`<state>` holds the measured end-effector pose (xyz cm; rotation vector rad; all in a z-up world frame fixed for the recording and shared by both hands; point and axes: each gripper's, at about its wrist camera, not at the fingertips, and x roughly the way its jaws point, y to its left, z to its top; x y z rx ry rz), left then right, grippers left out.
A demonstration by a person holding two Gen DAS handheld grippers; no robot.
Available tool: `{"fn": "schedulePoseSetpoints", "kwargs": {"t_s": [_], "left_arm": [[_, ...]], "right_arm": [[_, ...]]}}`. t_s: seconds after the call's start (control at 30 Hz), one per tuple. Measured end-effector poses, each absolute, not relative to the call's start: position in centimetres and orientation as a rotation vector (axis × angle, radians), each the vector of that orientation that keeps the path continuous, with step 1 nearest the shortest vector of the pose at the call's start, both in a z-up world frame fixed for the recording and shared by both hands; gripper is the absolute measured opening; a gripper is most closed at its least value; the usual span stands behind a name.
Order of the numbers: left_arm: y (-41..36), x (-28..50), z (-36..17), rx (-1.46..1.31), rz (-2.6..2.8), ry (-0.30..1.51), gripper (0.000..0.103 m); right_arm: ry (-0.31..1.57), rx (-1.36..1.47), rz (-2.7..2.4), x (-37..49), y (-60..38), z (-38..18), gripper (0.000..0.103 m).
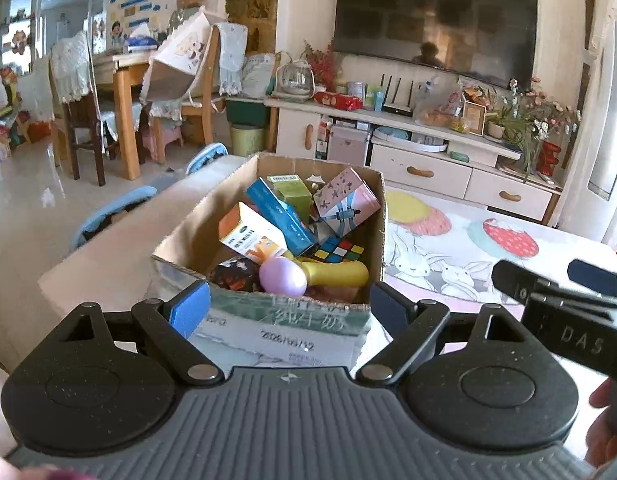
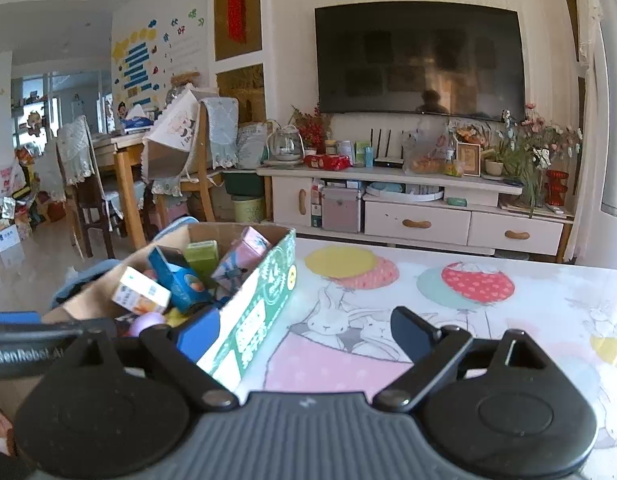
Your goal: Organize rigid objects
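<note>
Cardboard box (image 1: 268, 320) sits just ahead of the left gripper's (image 1: 289, 304) released, empty fingers.

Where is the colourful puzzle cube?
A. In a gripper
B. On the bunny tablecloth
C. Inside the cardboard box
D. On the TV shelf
C: the puzzle cube lies inside the cardboard box, among the small cartons, beside the yellow toy.

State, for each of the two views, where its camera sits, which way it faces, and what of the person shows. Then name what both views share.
Left wrist: on the left tool, facing the cardboard box; the right tool and a hand show.
Right wrist: on the right tool, facing the tablecloth; the left tool shows.
Shared: box, television, white cabinet.
</note>
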<state>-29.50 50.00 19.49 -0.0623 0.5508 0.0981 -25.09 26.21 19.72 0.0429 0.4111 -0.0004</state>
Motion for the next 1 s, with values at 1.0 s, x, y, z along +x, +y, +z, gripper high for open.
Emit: {"fn": "schedulePoseSetpoints", "kwargs": {"t_s": [1.0], "left_arm": [[50.5, -36.7, 22.1, -0.011, 0.132, 0.44, 0.103]], "right_arm": [[0.326, -0.012, 0.053, -32.4, 30.1, 22.0, 0.092]]}}
